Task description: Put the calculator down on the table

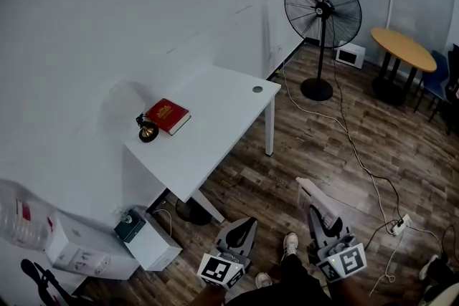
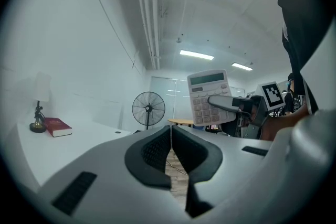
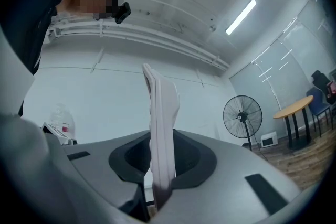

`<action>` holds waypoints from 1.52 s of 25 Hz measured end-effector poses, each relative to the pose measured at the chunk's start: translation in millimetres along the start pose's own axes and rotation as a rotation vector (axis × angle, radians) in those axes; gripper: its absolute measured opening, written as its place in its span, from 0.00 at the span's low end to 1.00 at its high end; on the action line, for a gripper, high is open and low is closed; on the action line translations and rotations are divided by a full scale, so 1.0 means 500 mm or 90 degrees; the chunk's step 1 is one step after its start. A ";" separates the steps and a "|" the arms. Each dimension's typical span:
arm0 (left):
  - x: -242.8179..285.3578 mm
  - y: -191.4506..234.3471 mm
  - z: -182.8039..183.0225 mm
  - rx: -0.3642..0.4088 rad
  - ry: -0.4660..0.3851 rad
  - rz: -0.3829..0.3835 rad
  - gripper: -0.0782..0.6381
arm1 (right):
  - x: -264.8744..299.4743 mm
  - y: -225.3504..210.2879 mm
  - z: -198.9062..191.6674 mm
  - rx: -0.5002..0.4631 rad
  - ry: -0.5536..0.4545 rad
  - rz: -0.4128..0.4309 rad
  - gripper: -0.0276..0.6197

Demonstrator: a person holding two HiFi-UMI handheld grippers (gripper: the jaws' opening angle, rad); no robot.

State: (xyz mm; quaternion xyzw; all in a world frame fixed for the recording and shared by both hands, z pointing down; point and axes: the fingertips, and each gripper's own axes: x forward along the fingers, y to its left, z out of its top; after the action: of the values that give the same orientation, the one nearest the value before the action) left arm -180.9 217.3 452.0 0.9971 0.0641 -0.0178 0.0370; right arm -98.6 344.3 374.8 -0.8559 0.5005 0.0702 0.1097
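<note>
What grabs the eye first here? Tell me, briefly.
The pale grey calculator is held upright, clamped in the right gripper above the wood floor. Ahead, the white rectangular table carries a red book at its left end. A tall black pedestal fan stands beyond it.

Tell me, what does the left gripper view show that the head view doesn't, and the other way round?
Only the left gripper view: the calculator's keys and display, facing the camera, and the ceiling lights.

Only the head view: a power strip on the floor, white boxes by the wall and the person's shoe.

Both: the white table, the red book, the fan, the round table, and the right gripper with its fingers shut on the calculator.
</note>
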 end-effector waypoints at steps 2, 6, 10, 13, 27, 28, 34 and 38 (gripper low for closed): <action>0.017 0.014 -0.001 0.000 0.002 -0.001 0.14 | 0.018 -0.012 -0.004 -0.003 -0.002 -0.003 0.19; 0.057 0.041 -0.001 0.007 0.006 -0.001 0.14 | 0.060 -0.041 -0.016 -0.011 0.003 -0.003 0.19; 0.107 0.072 0.002 0.017 0.009 0.001 0.14 | 0.111 -0.069 -0.027 -0.014 0.013 0.005 0.19; 0.145 0.097 0.008 0.022 0.012 0.012 0.14 | 0.152 -0.095 -0.028 -0.004 0.016 0.012 0.19; 0.360 0.174 0.029 0.032 0.017 0.071 0.14 | 0.323 -0.261 -0.038 -0.007 0.029 0.082 0.19; 0.377 0.174 0.029 0.036 0.019 0.074 0.14 | 0.331 -0.275 -0.035 -0.007 0.026 0.088 0.19; 0.454 0.173 0.027 0.047 0.024 0.091 0.14 | 0.376 -0.348 -0.041 -0.003 0.018 0.111 0.19; 0.475 0.190 0.025 0.042 0.029 0.107 0.14 | 0.412 -0.368 -0.051 0.006 0.018 0.123 0.19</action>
State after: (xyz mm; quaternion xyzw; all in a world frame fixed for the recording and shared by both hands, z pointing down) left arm 66.4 152.6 436.6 0.9998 -0.0195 0.0055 0.0038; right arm 163.0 251.9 374.0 -0.8040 0.5825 0.0657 0.0995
